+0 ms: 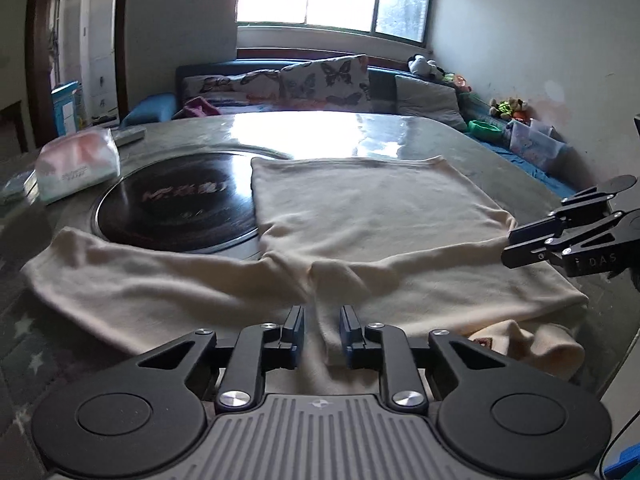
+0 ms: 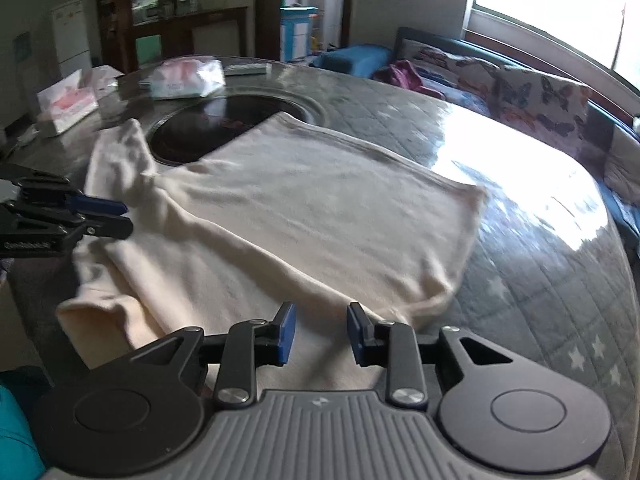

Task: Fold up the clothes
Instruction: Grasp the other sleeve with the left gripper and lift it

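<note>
A cream long-sleeved top lies spread on the round table, its body away from me and a sleeve folded across the near part. My left gripper is open just above a fold of the cloth near the collar. My right gripper is open over the near right edge of the top. Each gripper shows in the other's view, the right one at the right edge and the left one at the left edge. Neither holds cloth.
A black round hotplate sits in the table's middle, partly under the top. A tissue pack and a tissue box stand at the far left. A sofa with butterfly cushions runs behind the table.
</note>
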